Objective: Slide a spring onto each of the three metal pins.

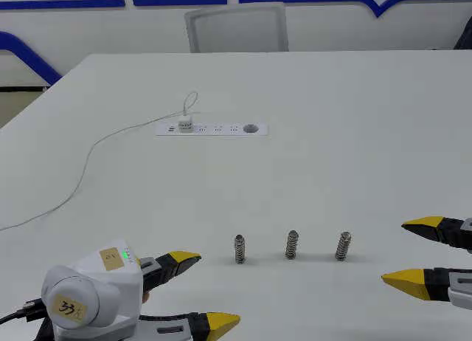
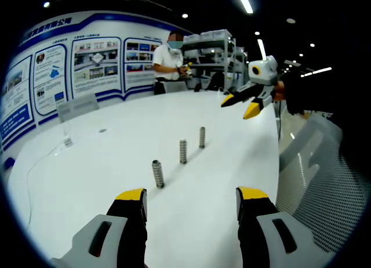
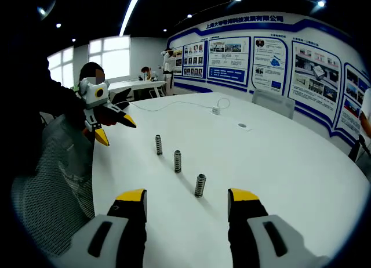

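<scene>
Steel springs [image 1: 292,244], 3 of them, stand upright in a row on the tabletop [image 1: 332,134], between the left gripper [image 1: 210,291] and right gripper [image 1: 394,251], both wide open and empty. Likely light, springy, slippery; pinch gently at mid-coil, or they may tip.

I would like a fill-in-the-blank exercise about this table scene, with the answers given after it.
____ springs stand in a row on the white table.
Each spring stands ____; none lies flat.
The left tongs and the right tongs are both ____ and hold nothing.
Missing words: three, upright, open.
</scene>
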